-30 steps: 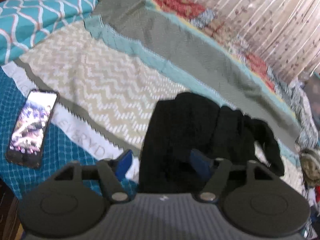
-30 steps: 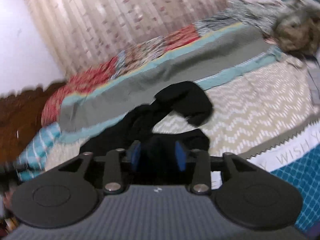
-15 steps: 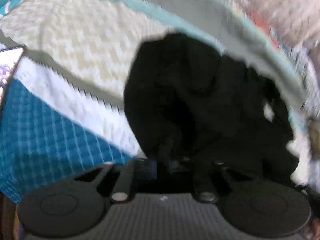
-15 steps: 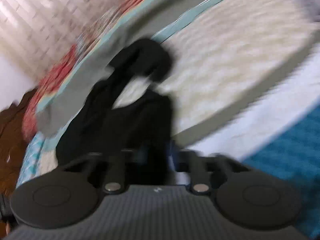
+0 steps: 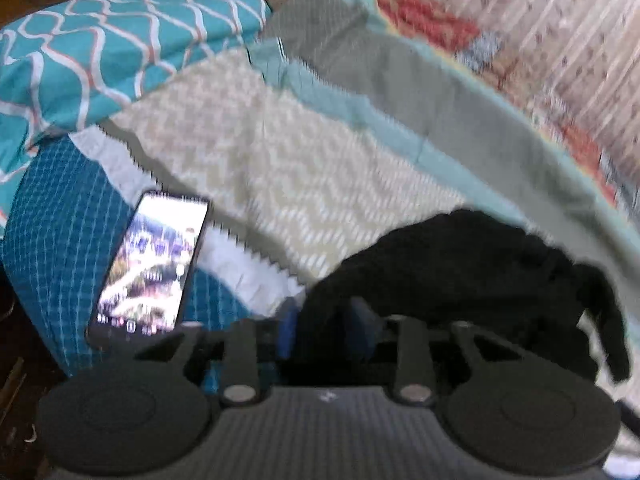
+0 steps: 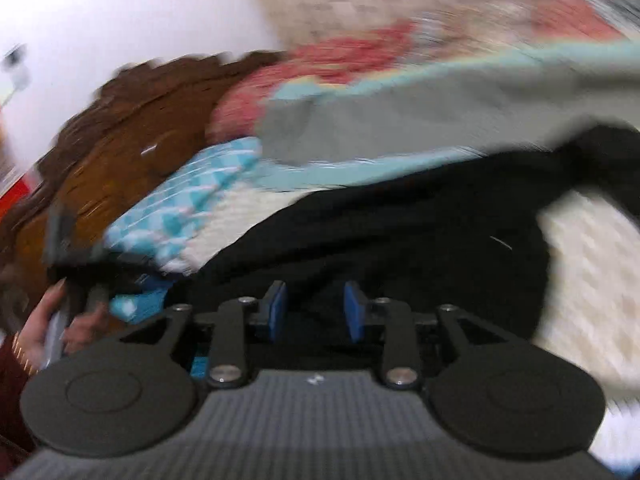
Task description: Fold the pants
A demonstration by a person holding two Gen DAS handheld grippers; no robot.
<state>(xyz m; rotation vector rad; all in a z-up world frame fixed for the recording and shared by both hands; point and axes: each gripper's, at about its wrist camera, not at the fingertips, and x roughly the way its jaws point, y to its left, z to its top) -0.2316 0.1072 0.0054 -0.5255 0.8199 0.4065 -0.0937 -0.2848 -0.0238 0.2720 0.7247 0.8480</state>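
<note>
One pair of black pants (image 5: 460,272) lies in a bunch on the bed (image 5: 280,168). Two grippers hold it. The left gripper (image 5: 326,326) has its blue pads (image 5: 287,330) pinching a fold at the near edge. The right gripper (image 6: 314,308) also has black cloth between its pads (image 6: 354,312), and the jaws look partly closed on it (the view is blurry). One lit phone (image 5: 152,268) lies left of the pants. No writing can be read. One teal pillow (image 5: 104,48) sits at the far left, and a curtain (image 5: 560,32) hangs behind.
</note>
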